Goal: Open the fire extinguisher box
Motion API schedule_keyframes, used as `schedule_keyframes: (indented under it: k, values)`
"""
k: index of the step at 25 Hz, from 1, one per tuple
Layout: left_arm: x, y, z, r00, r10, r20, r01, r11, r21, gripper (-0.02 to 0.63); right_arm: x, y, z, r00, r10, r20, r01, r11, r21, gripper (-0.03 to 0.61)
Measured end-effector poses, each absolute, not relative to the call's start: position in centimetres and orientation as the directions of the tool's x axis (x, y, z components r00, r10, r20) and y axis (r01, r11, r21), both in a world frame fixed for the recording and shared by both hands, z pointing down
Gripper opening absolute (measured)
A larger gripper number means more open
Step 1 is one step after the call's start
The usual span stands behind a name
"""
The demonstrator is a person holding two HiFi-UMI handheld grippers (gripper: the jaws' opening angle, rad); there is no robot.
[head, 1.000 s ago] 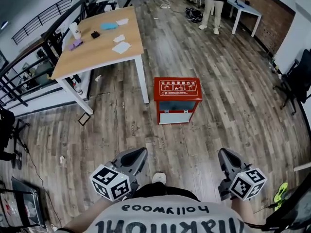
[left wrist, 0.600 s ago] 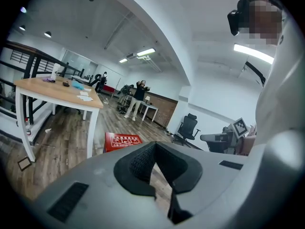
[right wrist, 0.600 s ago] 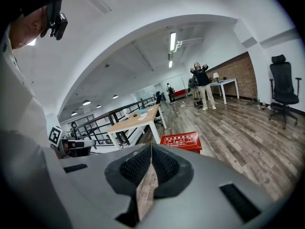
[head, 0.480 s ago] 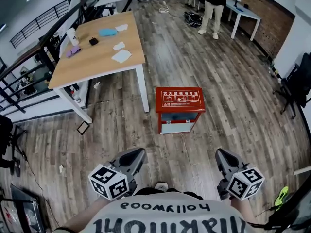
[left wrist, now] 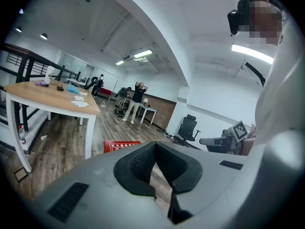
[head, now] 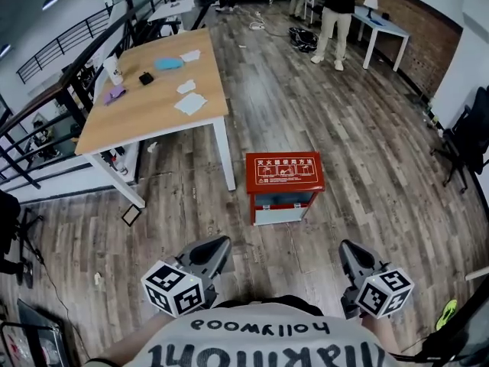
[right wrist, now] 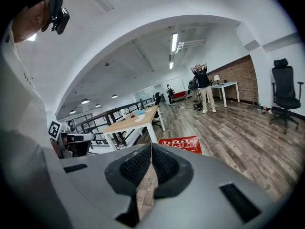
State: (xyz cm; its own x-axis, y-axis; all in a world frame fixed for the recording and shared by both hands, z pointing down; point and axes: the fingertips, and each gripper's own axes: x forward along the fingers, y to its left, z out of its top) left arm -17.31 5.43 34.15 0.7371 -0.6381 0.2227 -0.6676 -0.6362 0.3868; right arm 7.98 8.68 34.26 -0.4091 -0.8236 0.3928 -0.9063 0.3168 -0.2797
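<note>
- At the bottom of the head view, the left gripper (head: 216, 245) and right gripper (head: 348, 249) are held clenched, with nothing between the pads.
- At frame centre, the red fire extinguisher box (head: 284, 173) is seen on the floor beside a wooden table (head: 153, 102), well apart from both grippers, with its lid down.
- Nothing is judged done: approach and opening remain.

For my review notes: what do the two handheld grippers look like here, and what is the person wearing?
The left gripper and right gripper match: smooth grey shells tapering to a blunt nose, lined inside with black ribbed pads. Each carries a white cube with black square markers. No cables show. The person wears a light shirt with black lettering.
</note>
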Motion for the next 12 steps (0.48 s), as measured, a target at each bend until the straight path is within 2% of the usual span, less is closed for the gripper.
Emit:
schedule_keyframes:
  k: [12]
  values:
    - [-13.8,0.1,36.2,0.725,-0.632,0.273,-0.683,-0.609,0.403,0.006,10.7,4.9,35.8,-0.401,-0.801,0.444,-0.913,0.309,-0.267,0.011]
